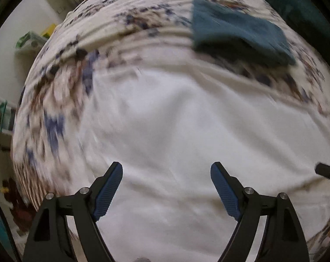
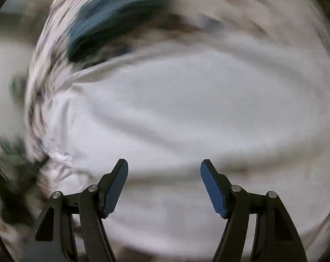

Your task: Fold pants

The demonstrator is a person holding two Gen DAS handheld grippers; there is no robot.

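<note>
White pants (image 1: 175,118) lie spread flat on a floral bedspread (image 1: 62,100); they also fill the right wrist view (image 2: 186,109). My left gripper (image 1: 166,170) is open and empty, hovering over the white cloth. My right gripper (image 2: 164,167) is open and empty, also above the white cloth. The tip of the other gripper (image 1: 327,172) shows at the right edge of the left wrist view. Both views are motion blurred, the right one heavily.
A folded teal garment (image 1: 237,32) lies on the bedspread beyond the white pants, also in the right wrist view (image 2: 112,15). Shelves with items (image 1: 31,41) stand along the wall to the left of the bed.
</note>
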